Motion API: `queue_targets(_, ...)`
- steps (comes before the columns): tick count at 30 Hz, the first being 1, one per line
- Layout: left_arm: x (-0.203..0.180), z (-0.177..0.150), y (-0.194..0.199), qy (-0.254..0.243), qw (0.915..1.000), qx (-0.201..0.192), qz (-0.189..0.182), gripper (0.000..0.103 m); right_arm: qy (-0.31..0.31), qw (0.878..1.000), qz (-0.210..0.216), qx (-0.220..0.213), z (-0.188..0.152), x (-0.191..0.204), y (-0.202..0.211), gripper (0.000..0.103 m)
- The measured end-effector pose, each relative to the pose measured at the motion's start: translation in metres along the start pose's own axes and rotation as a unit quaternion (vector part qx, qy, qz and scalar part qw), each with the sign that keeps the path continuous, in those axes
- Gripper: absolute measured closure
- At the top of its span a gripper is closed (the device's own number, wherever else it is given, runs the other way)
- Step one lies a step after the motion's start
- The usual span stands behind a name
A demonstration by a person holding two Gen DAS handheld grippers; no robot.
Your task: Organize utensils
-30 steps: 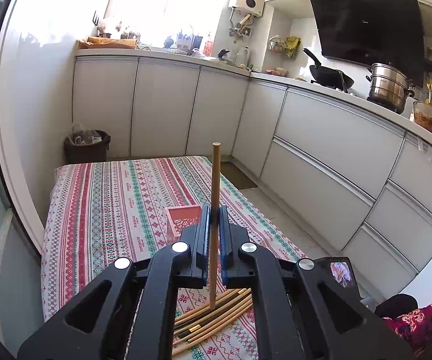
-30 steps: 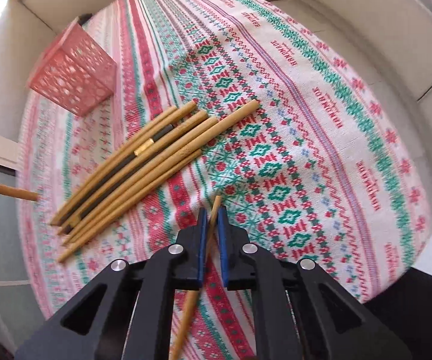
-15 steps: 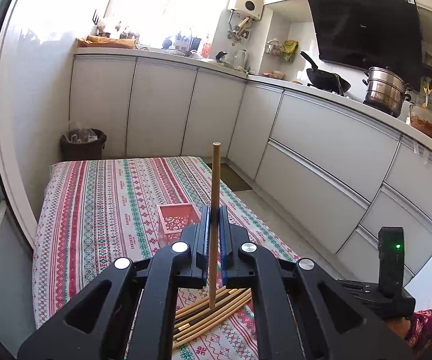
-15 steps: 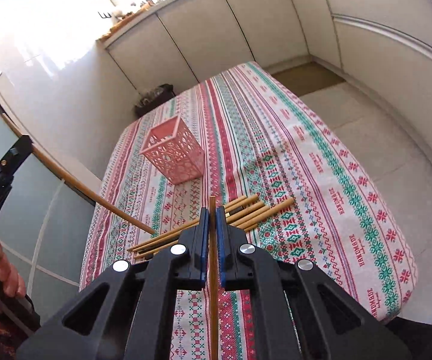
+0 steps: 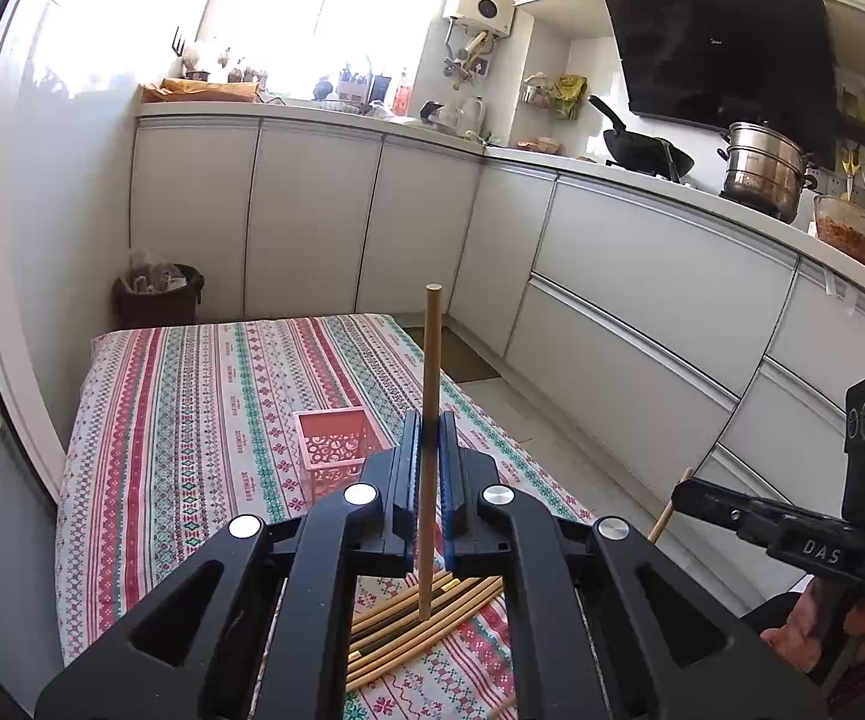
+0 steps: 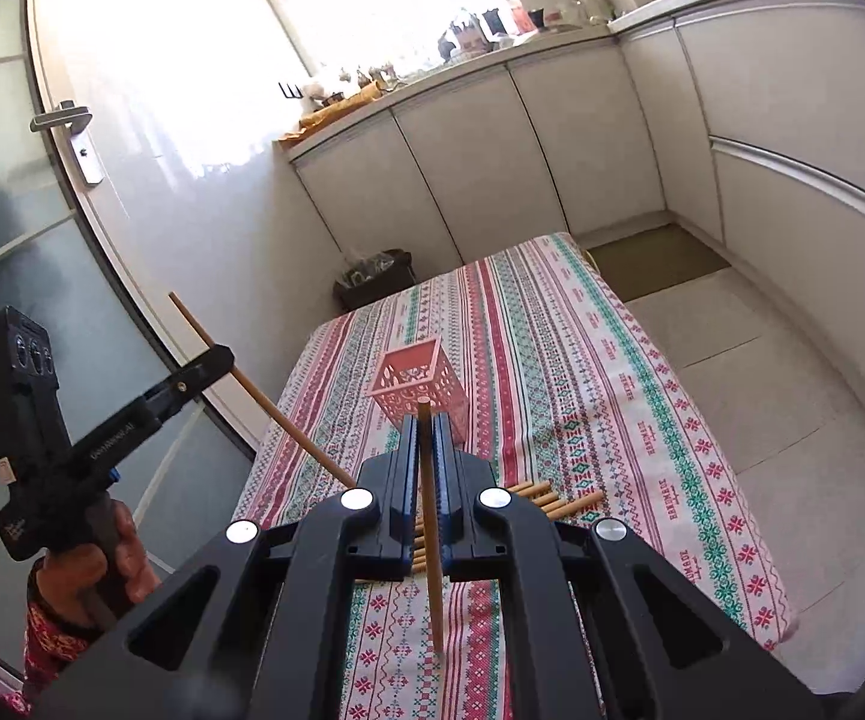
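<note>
Lifted clear of the cloth since a second ago, the chopstick point(image 6: 430, 516) in our right gripper point(image 6: 426, 468) now stands nearly upright between jaws closed tight on its shaft, its lower tip hanging above the patterned tablecloth point(image 6: 612, 372), where earlier it lay low beside the pile with the camera looking almost straight down; our left gripper point(image 5: 426, 468) has hardly shifted, and its jaws are likewise clamped on a second chopstick point(image 5: 429, 420) held upright; so we now carry one stick in each hand, which we judge to be the pair meant for the holder.

Ahead of both grippers stands the pink lattice holder point(image 6: 417, 384), upright on the cloth and, as far as we can see, empty; behind our fingers the remaining chopsticks point(image 5: 420, 618) lie in a loose bundle on the cloth, so most of the sorting is not yet done.

Around this: white cabinets point(image 5: 312, 210) run along the wall; a dark waste bin point(image 5: 159, 294) sits past the table's far end; a steel steamer pot point(image 5: 762, 171) and a wok point(image 5: 642, 150) rest on the counter to the right.
</note>
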State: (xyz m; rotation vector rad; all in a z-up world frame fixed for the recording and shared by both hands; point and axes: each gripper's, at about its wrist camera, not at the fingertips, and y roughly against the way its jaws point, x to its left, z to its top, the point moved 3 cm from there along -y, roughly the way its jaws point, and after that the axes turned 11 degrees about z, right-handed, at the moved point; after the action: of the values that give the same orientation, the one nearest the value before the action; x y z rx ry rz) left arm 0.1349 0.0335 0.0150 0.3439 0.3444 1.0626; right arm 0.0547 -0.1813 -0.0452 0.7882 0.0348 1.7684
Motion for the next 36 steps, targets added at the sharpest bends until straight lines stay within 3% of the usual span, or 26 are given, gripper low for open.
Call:
queue_targets(14,0.008,0.008,0.0,0.013,0.9996,-0.014,0.019,0.098,0.025,0.999,0.008,-0.031,0.049,0.014,0.001,0.098)
queue_targets(23,0.014,0.015,0.001,0.02,0.9987,-0.028,0.037,0.098,0.05,0.995,0.028,-0.079,0.113,0.033,-0.012,0.098)
queue_targets(30,0.027,0.02,-0.004,0.032,0.9975,-0.032,0.054,0.098,0.067,0.991,0.033,-0.115,0.168,0.038,-0.058,0.098)
queue_targets(36,0.034,0.033,-0.01,0.04,0.996,-0.044,0.066,0.098,0.076,0.991,0.031,-0.107,0.173,0.023,-0.123,0.098)
